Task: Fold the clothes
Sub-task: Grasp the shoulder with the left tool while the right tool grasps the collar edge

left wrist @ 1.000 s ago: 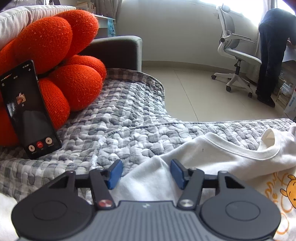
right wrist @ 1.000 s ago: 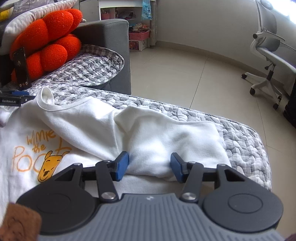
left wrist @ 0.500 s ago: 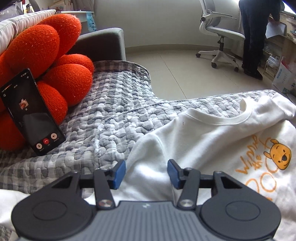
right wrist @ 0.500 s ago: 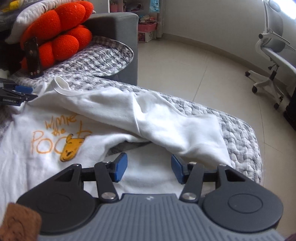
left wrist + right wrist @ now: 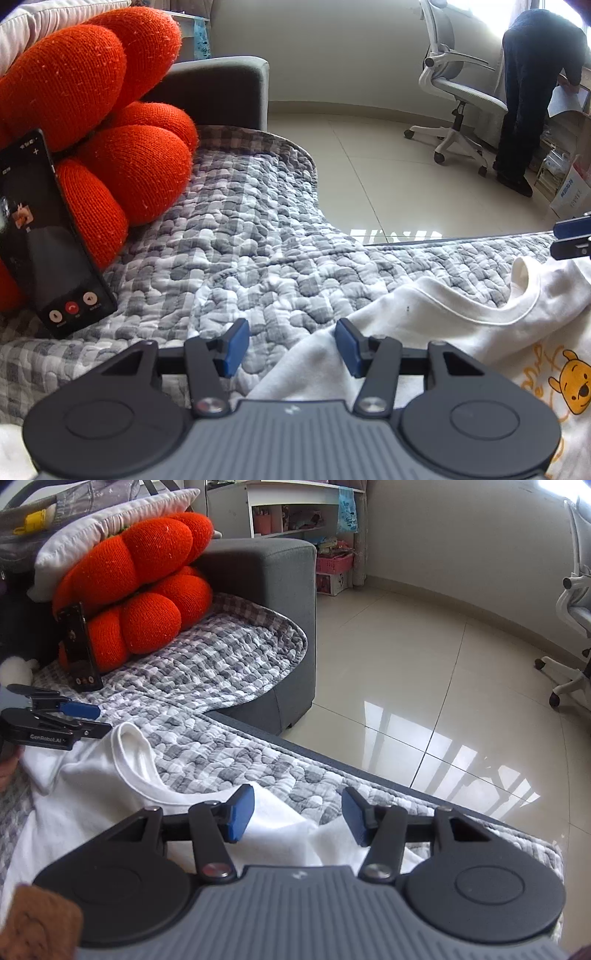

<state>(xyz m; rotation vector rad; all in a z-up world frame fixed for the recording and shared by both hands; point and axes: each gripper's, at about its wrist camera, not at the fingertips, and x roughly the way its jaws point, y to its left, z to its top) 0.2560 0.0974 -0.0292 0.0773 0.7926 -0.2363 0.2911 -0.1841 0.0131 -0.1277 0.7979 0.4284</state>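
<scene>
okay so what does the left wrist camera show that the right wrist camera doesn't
Only the left wrist view shows the bear print on the white shirt and a person bending by the window. Only the right wrist view shows the white shelf, the pink basket and a white pillow. Both show the shirt lying on the grey quilted cover, the orange cushion, the phone leaning on it, and the office chair. Each view catches the other hand-held gripper at its edge; both have open jaws.

My views are bright and sharp; daylight glares off the floor tiles (image 5: 424,734) beside the office chair (image 5: 458,96), and edges bow with fisheye distortion.
</scene>
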